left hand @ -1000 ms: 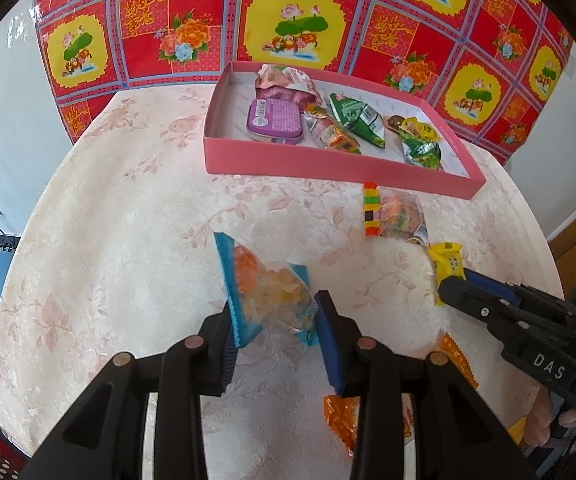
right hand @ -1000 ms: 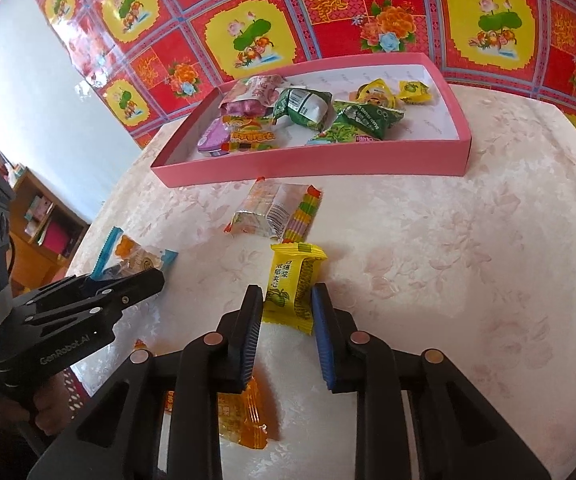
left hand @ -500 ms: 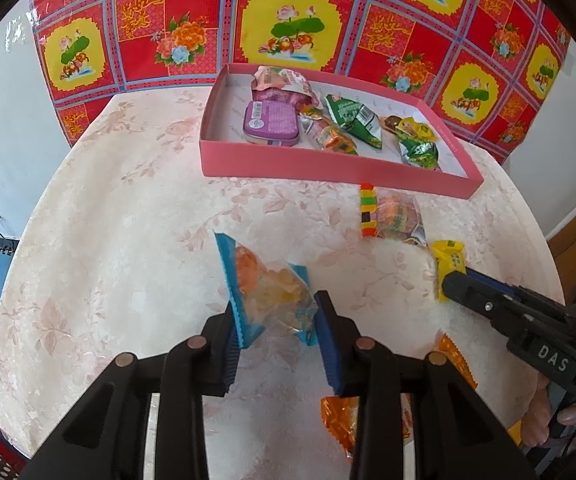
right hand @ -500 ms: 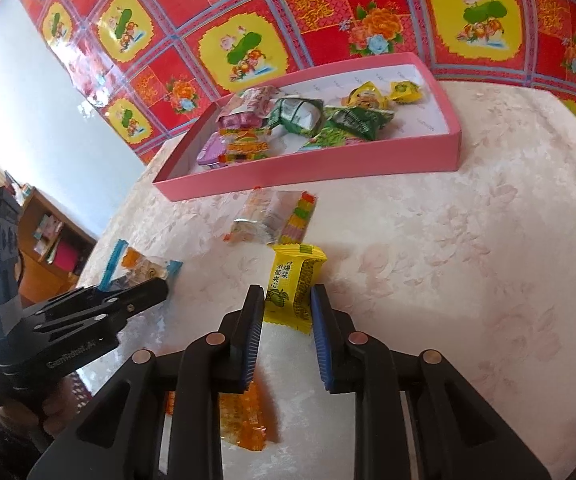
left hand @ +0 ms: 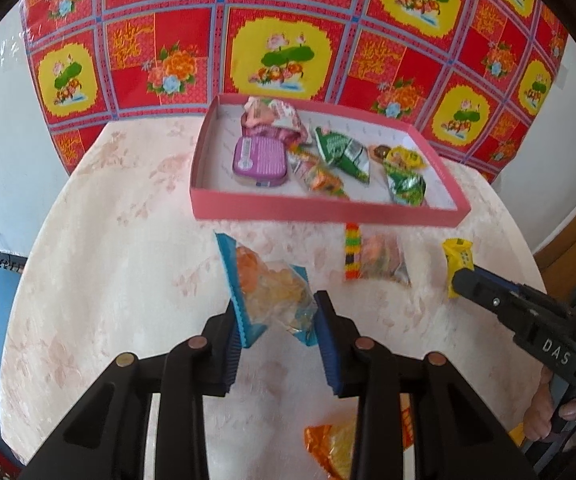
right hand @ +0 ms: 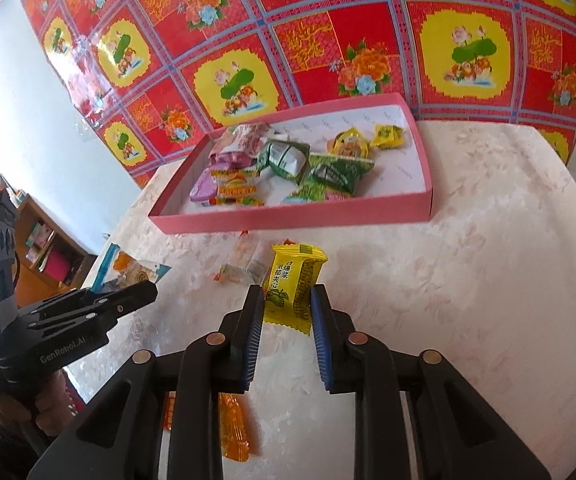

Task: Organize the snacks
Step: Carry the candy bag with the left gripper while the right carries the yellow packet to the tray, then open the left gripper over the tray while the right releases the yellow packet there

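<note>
My left gripper (left hand: 278, 314) is shut on a clear snack bag with blue ends (left hand: 268, 288) and holds it above the table. My right gripper (right hand: 287, 300) is shut on a yellow candy packet (right hand: 293, 284), also lifted. The pink tray (left hand: 328, 212) at the back holds several snacks, among them a purple tin (left hand: 260, 158) and green packets (left hand: 342, 152). It also shows in the right wrist view (right hand: 288, 220). The right gripper with the yellow packet (left hand: 457, 258) shows in the left wrist view. The left gripper (right hand: 144, 292) shows at the left of the right wrist view.
A clear packet with a striped end (left hand: 372, 258) lies on the round table (left hand: 108, 260) in front of the tray. Orange packets (left hand: 336, 446) lie near the table's front edge, also under my right gripper (right hand: 234, 428). A red patterned cloth (left hand: 288, 40) hangs behind.
Both grippers have risen and moved toward the tray with their packets held. The tray looks nearer in both views.
</note>
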The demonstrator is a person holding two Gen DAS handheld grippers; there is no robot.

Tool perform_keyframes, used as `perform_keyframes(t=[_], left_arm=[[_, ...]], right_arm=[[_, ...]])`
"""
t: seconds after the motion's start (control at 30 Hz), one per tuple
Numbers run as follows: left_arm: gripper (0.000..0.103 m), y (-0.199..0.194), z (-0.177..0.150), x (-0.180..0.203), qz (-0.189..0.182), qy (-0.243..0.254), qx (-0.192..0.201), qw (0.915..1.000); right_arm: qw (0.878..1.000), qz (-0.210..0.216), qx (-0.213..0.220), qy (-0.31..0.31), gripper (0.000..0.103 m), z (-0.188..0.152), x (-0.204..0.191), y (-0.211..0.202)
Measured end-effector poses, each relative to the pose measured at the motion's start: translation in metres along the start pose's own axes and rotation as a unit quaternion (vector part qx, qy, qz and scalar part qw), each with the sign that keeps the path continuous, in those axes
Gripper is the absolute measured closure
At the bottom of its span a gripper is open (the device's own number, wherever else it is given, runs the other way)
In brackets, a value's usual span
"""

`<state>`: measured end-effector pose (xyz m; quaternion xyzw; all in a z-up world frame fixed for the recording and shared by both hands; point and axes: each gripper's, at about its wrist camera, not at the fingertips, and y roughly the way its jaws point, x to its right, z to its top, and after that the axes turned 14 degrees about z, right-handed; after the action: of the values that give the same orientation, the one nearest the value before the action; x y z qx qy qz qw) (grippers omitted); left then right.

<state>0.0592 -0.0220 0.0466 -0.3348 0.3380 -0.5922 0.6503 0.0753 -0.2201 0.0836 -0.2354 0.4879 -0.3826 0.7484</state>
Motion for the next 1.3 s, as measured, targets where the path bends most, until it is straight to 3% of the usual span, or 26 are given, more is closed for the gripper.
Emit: perform_keyframes(t=[0.33,0.67,1.3], left_arm=[[0.068,0.000,0.038,0.003,0.000,0.002,0.026,0.9997],[0.068,0.025,0.067,0.007,0.005,0.004,0.041,0.9992],[0.068,0.064,0.079,0.013,0.014,0.008,0.028,0.9995]], right_arm=[[1.000,-0.006,0.017,-0.005,0.078,0.023,0.003,-0.005],[0.999,-0.029,0.027,0.007,0.078,0.047,0.024,0.002],[0.997,-0.066,0.023,0.020,0.078,0.070,0.055,0.028]])
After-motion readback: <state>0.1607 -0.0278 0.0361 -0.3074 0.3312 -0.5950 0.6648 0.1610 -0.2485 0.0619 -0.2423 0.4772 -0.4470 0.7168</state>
